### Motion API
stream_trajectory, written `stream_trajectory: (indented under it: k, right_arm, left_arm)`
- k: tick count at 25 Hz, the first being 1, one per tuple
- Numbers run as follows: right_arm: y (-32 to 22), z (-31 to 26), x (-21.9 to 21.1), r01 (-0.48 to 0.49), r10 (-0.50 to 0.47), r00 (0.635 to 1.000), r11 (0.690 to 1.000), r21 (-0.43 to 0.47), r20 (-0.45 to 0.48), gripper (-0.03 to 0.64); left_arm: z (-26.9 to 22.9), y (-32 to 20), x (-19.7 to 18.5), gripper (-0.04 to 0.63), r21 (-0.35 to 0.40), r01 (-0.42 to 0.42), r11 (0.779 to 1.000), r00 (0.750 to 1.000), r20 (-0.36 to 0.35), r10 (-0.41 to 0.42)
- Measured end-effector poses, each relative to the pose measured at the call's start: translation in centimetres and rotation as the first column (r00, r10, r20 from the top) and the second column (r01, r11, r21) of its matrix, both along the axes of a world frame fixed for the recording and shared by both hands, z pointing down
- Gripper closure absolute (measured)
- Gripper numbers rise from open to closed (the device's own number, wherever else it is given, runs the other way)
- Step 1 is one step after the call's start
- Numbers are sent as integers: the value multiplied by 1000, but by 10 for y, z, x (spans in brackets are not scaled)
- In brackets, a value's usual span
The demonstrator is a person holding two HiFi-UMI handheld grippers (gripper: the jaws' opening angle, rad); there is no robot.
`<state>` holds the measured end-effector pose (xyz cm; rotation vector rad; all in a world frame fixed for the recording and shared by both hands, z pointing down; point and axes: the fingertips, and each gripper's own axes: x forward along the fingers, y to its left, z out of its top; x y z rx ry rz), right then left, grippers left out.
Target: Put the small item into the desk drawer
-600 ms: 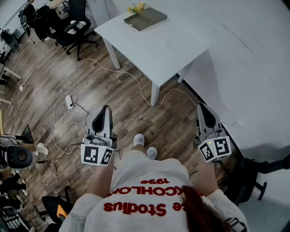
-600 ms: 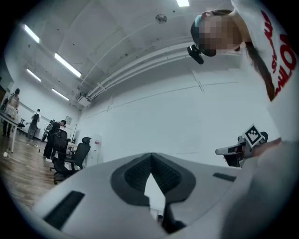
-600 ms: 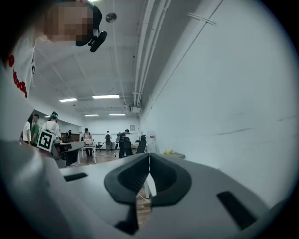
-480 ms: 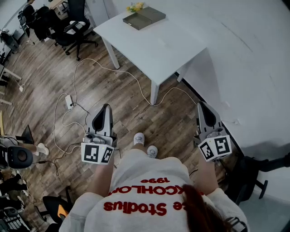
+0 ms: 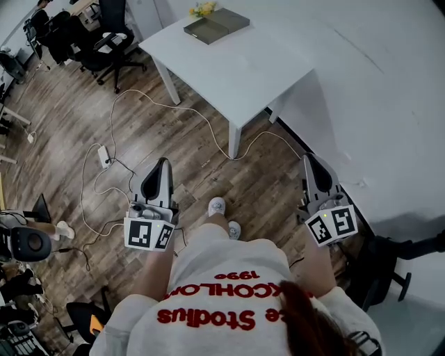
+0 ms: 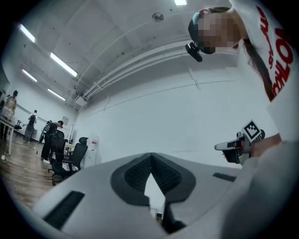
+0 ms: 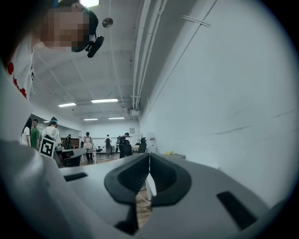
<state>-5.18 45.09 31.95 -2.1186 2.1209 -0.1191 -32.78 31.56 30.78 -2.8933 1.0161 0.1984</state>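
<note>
The small yellow item (image 5: pixel 204 10) lies at the far end of the white table (image 5: pixel 243 69), just beside the far left corner of a flat grey box (image 5: pixel 216 25). Both grippers are well apart from it, held low and near the person, over the wooden floor (image 5: pixel 83 104). The left gripper (image 5: pixel 162 163) points toward the table with its jaws closed together and nothing between them. The right gripper (image 5: pixel 306 159), close to the white wall (image 5: pixel 389 90), is likewise closed and empty. A white cable (image 5: pixel 201 125) trails across the floor under the table. Black office chairs (image 5: pixel 111 35) stand far left.
</note>
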Motion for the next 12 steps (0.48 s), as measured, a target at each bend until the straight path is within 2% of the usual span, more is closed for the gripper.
stream_trajectory:
  k: [7, 12]
  right_arm:
    - [-7, 8, 8, -18, 18, 1000, 1000, -22, -11, 611]
    - [-34, 10, 32, -29, 29, 1000, 999, -29, -11, 611]
  left_arm:
    - [10, -13, 12, 589, -11, -16, 1000, 1000, -1, 16]
    - [11, -50, 38, 589, -3, -12, 1000, 1000, -12, 12]
